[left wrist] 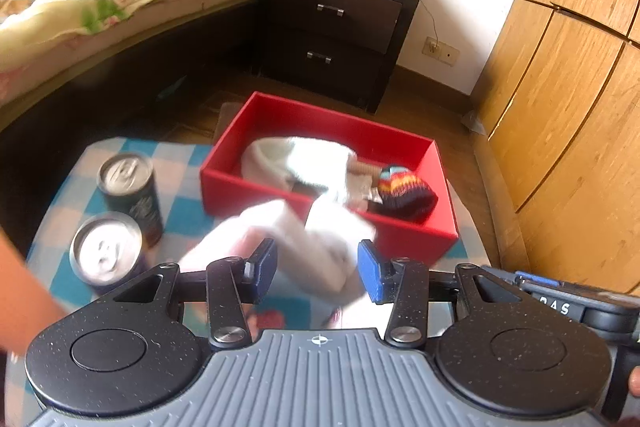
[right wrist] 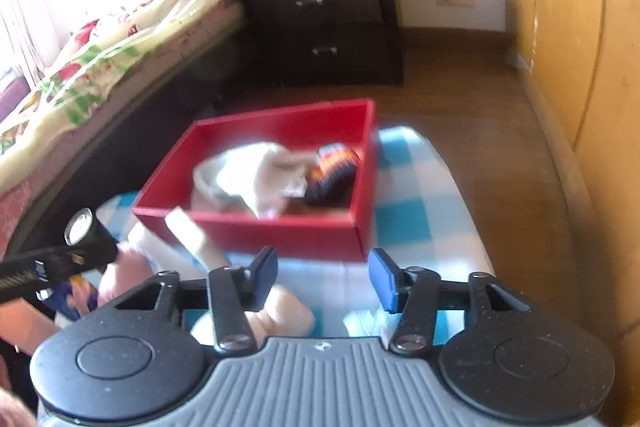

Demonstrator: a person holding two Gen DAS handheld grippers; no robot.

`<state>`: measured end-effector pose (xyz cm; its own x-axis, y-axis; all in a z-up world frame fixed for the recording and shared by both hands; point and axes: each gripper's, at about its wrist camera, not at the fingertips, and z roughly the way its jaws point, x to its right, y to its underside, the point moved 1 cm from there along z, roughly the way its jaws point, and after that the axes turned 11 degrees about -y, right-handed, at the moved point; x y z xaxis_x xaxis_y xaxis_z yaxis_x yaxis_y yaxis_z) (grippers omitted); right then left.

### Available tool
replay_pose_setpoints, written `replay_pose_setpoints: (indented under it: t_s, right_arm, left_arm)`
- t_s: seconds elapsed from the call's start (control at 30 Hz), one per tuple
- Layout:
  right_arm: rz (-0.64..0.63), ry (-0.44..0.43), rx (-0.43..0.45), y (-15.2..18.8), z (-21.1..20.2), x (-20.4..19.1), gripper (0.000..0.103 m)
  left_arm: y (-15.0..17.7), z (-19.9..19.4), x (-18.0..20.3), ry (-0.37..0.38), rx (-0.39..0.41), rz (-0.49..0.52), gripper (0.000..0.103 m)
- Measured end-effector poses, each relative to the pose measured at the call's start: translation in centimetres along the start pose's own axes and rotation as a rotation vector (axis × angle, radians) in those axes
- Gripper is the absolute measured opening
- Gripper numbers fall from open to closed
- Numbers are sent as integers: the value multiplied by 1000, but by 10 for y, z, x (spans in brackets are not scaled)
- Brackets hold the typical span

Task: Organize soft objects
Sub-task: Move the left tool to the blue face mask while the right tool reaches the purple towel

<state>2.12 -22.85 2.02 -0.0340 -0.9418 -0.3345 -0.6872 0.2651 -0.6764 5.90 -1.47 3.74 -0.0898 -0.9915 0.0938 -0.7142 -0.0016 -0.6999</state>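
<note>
Two soft pieces already sit in the red box (left wrist: 328,227): a white cloth (left wrist: 296,163) and, beside it toward the wardrobe-side wall, a striped knit hat (left wrist: 404,193). One more white cloth (left wrist: 316,247) is outside, just in front of the box's near wall, bunched between the left gripper (left wrist: 318,267) pads. Blur hides whether the pads actually press it; I can't tell if it's gripped or just bracketed.

Right gripper (right wrist: 324,279) stands with its fingers apart and nothing between them, over the checked tablecloth (right wrist: 404,219) short of the box's near wall. A pale plush lump (right wrist: 288,311) lies under it, identity unclear.

Handling call: cloth looks light, limp, no stiffness, so it will sag and drag. Pinch at the thickest fold, not a loose edge, or it slips out. Lift high enough to clear the box wall.

Two cans (left wrist: 128,195) stand left of the box, near the cloth. Judged tippable if the trailing end sweeps them.
</note>
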Motion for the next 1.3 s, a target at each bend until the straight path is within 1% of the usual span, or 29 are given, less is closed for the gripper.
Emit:
replay_pose_setpoints:
  t_s: [0.13,0.4,0.6,0.67,0.73,0.77,0.9,0.97,1.03,1.1,1.13,1.23,1.3]
  right_arm:
    - [-6,7,-48,23,-4,5,31]
    - [19,15,-99,53,-9,12,31]
    - [16,12,-129,68,-12,10,32]
    - [19,9,-133,70,-13,9,32]
    - [23,3,-135,72,-14,9,32]
    - [24,-2,-137,73,-14,9,32]
    - [50,-29,-152,73,-15,11,35]
    - [55,-27,-153,73,-14,13,36]
    - [62,-29,-158,72,-14,16,37]
    - [79,-36,-165,71,-13,19,37]
    - [86,-36,-165,71,-14,21,38]
    - [91,-39,-171,71,-13,22,38]
    - [88,-43,-177,71,-12,21,38]
  left_arm:
    - [16,-10,-4,23,-11,-5,46]
    - [50,-25,-11,67,-50,18,48]
    - [84,-35,-10,100,-96,79,50]
    - [94,-32,-8,109,-110,108,52]
    - [102,-22,-9,101,-131,133,52]
    - [106,-15,-9,85,-143,142,52]
    - [116,9,-8,24,-180,183,49]
    - [120,16,-5,23,-188,203,48]
    - [123,21,-2,-7,-198,221,45]
    - [125,23,-1,-35,-226,224,33]
    - [126,23,-3,-34,-241,213,35]
    - [129,20,-6,-39,-250,206,30]
    - [130,17,-11,-40,-249,199,21]
